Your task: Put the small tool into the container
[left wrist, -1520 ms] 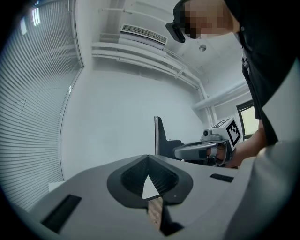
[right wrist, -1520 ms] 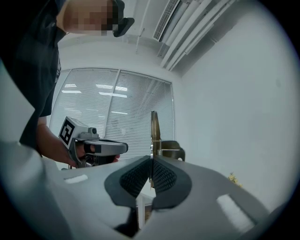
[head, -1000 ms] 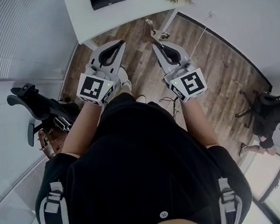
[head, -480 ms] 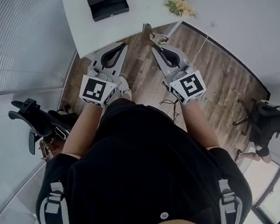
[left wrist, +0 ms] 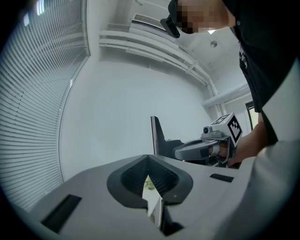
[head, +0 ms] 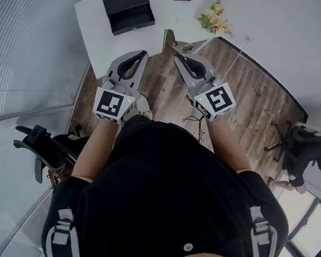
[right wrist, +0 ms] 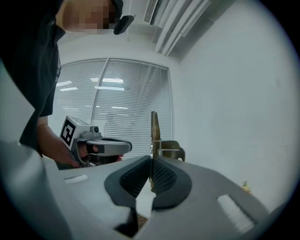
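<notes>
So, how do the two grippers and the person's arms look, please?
The left gripper and right gripper are both light grey plastic, with tapering jaws and dark ribbed pads. Each carries a white cube with black square markers and a small green light. The person wears a black top; the forearms are uncovered.

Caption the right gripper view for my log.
Right claw shut on the small tool, a thin brass-coloured piece standing upright.
</notes>
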